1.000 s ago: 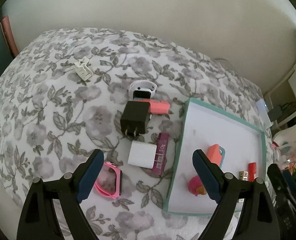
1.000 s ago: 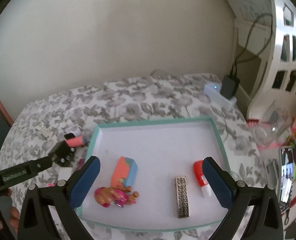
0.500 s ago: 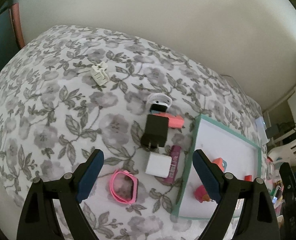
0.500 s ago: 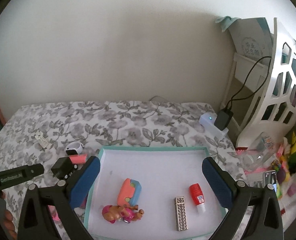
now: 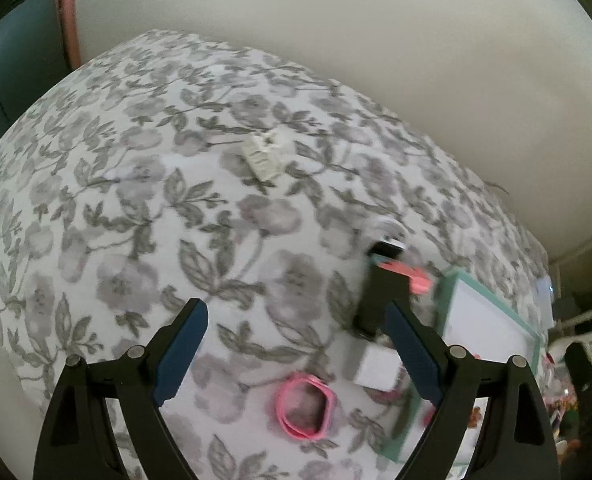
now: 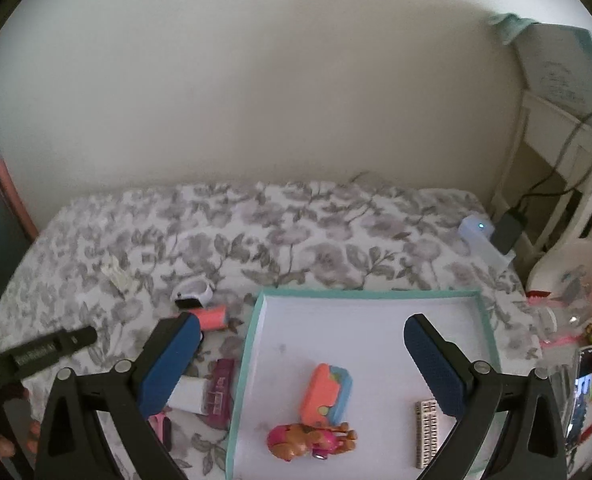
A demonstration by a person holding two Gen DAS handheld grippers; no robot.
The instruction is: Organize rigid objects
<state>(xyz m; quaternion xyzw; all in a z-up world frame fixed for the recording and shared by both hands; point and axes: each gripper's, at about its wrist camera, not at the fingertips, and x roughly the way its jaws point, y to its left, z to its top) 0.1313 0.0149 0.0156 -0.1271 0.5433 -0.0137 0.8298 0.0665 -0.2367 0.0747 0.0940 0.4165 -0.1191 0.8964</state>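
Note:
My left gripper (image 5: 296, 344) is open and empty above the floral bedspread. Ahead of it lie a white plug adapter (image 5: 264, 156), a black charger (image 5: 381, 300), a pink case (image 5: 409, 278), a white watch (image 5: 387, 236), a white cube (image 5: 375, 368) and pink sunglasses (image 5: 305, 406). My right gripper (image 6: 301, 364) is open and empty over the teal-rimmed white tray (image 6: 252, 344), which holds an orange-blue toy (image 6: 327, 392), a pink dog figure (image 6: 307, 442) and a patterned bar (image 6: 425, 432).
A purple tube (image 6: 220, 390) lies beside the tray. The left gripper's body (image 6: 48, 350) shows at the left. A white device with a lit dot (image 6: 475, 232) and a black adapter (image 6: 507, 234) sit at the bed's far right. Clutter (image 6: 583, 360) lies right.
My left gripper has swung left and away from the tray, so the objects now sit to its right. My right gripper has pulled back and tilted up a little.

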